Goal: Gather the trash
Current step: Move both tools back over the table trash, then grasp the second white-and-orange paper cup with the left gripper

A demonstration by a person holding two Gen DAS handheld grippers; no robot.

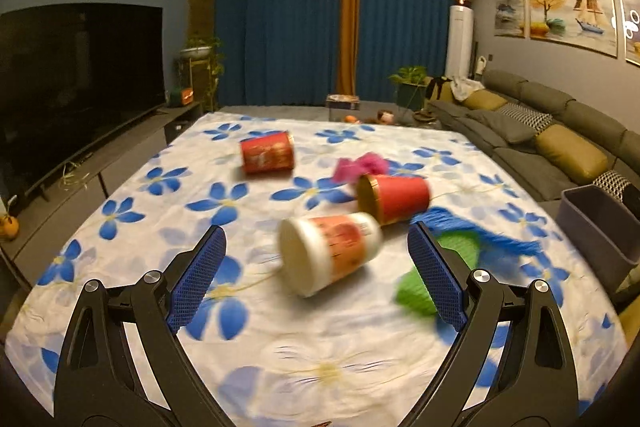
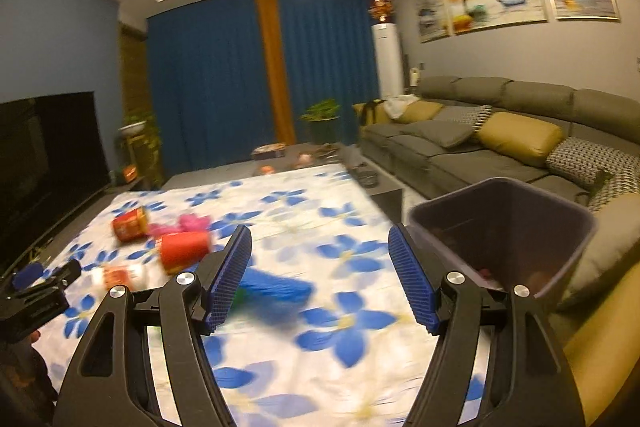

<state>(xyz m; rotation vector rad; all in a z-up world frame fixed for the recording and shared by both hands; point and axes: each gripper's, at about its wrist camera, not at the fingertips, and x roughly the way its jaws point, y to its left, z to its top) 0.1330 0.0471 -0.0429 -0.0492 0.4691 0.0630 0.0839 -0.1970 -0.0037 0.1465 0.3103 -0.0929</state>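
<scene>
The left tool (image 1: pixel 316 251) stands open and empty over the flowered surface (image 1: pixel 160 203); the white cup (image 1: pixel 328 253) lies on its side between and just beyond its fingertips, apparently untouched, though blur hides any contact. The right tool (image 2: pixel 320 251) gapes empty too, the grey bin (image 2: pixel 504 227) just beside its right finger.

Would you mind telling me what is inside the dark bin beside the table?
In the right wrist view, the dark bin shows a few blurred reddish and pink bits low against its inner wall. Its near wall and the right gripper hide most of the bottom.
</scene>
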